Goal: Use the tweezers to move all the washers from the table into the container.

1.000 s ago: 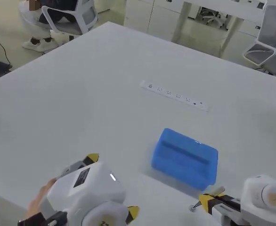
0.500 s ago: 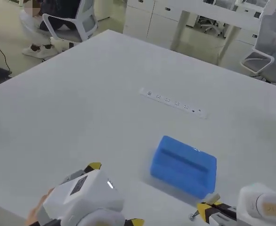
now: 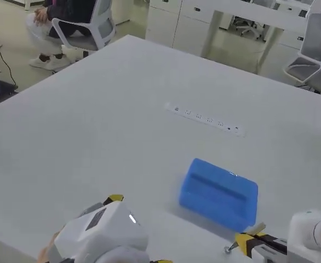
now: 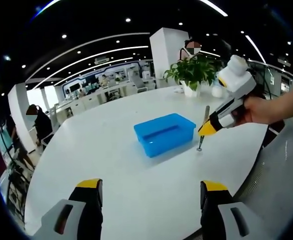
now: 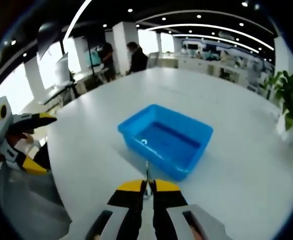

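Task judged under way: one washer (image 5: 144,142) lies in the blue container (image 5: 186,150). The right gripper (image 5: 147,185) clamps the tweezers (image 4: 206,115) beside it; whether their tips pinch anything cannot be told. The left gripper (image 4: 146,187) is spread, empty.

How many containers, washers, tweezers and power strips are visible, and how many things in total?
Blue rectangular plastic container: 1
Small metal ring washer, inside it: 1
Thin metal tweezers: 1
Long white power strip: 1
Total: 4

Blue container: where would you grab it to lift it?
By its thin upright rim, from above: the blue container sits open-topped and flat on the table, so one jaw goes inside a long wall, one outside.
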A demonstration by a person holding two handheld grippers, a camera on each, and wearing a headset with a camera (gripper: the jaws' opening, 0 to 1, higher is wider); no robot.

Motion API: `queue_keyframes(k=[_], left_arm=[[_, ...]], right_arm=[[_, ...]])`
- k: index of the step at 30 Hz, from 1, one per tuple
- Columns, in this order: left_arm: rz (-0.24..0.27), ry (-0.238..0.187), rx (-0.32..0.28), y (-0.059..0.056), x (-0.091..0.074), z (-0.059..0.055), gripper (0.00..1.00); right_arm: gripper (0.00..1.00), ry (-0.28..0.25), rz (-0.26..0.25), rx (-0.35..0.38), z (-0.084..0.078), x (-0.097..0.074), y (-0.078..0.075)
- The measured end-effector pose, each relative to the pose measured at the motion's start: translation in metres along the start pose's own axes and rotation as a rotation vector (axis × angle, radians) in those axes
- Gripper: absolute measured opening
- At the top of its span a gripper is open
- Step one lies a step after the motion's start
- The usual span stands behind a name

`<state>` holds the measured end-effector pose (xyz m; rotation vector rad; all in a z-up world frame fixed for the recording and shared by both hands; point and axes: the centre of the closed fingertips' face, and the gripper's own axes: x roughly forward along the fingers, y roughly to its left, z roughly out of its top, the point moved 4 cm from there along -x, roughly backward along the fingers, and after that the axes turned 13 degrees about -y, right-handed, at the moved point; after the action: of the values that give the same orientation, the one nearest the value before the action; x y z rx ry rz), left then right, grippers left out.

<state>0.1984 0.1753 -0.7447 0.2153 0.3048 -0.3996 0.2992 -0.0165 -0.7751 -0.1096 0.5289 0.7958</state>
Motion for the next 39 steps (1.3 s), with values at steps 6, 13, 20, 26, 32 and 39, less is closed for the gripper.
queue_keyframes(k=[6,13,20,26,32,39], left_arm=[[0.004,0.001,0.004,0.001,0.000,0.000,0.81],[0.010,-0.003,0.003,0.002,-0.001,0.000,0.81],[0.001,0.001,0.006,0.000,0.000,0.000,0.81],[-0.003,0.005,0.011,-0.001,0.000,-0.001,0.81],[0.001,0.018,0.020,0.000,0.001,-0.002,0.81],[0.001,0.026,0.028,-0.001,0.002,-0.003,0.81]], right_arm=[[0.03,-0.041,0.027,-0.049,0.029,-0.002,0.010],[0.03,-0.118,0.021,-0.076,0.065,-0.004,0.007],[0.03,-0.171,-0.019,-0.101,0.092,0.007,-0.011],[0.03,-0.161,-0.042,-0.108,0.095,0.027,-0.024],[0.03,-0.108,-0.042,-0.096,0.079,0.047,-0.031],[0.03,-0.069,-0.067,-0.033,0.062,0.061,-0.036]])
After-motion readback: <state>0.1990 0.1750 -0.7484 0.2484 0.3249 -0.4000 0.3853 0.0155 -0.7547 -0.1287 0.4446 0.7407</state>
